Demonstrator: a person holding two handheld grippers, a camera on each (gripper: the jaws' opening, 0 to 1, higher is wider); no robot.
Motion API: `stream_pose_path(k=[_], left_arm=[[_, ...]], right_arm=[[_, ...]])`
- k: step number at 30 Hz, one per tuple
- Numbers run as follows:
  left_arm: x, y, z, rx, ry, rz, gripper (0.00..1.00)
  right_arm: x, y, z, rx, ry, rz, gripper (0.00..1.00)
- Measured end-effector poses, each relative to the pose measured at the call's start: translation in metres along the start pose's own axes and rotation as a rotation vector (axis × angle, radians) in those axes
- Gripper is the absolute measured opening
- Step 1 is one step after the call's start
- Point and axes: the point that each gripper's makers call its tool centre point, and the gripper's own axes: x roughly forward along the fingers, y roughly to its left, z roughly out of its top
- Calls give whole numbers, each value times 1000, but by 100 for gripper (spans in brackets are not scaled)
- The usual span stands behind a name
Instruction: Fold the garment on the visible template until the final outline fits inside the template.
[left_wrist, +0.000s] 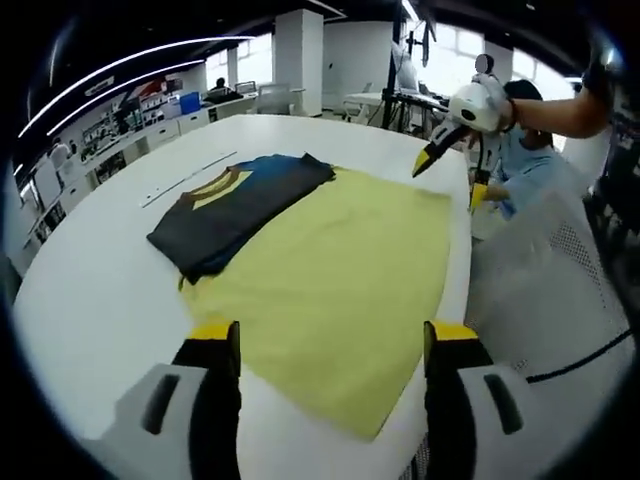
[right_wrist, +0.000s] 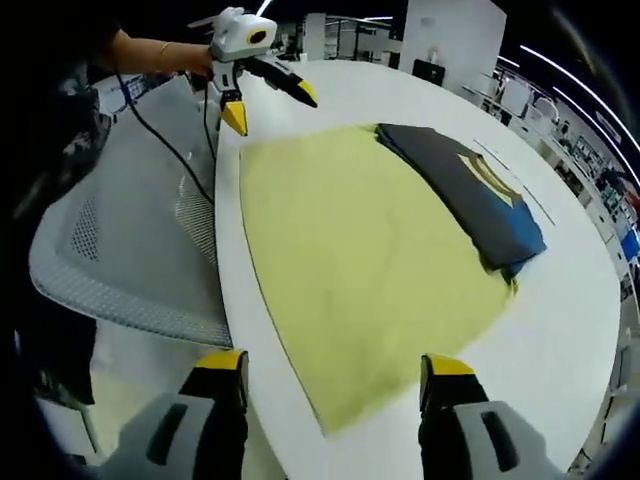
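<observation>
So the dark garment (left_wrist: 240, 205) sits folded on the yellow template (left_wrist: 340, 290), white bench (left_wrist: 90, 300) underneath; left tool (left_wrist: 330, 345) and right tool (right_wrist: 335, 375) both gape open, holding nothing

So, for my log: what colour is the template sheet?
Pale yellow template; right gripper view shows it best.

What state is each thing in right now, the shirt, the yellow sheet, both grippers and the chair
Shirt: folded, lying along one edge of the yellow sheet, partly overhanging it.
Yellow sheet: spread flat on the white table.
Left gripper: open, holding nothing.
Right gripper: open, holding nothing.
Mesh chair: beside the table, unoccupied.
</observation>
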Motion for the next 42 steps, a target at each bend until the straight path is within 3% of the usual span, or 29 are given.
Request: stream_pose_path(k=[10,23,36,39,42], left_arm=[[1,-20,-41,34,107,-28,55],[2,-18,-67,57,193,-24,44],[4,-14,-68,84,200,-17,36],[4,-14,-67,86,200,-17,34],[4,-15,-67,81,202,-21,26]], right_arm=[[4,1,-7,-45,45,-18,57],[8,-4,-23,-82,116,-36,46],[13,-7,-26,-72,116,-33,39],[14,-6,-24,-72,110,-18,33],[15,-3,-24,-67,110,2,25]])
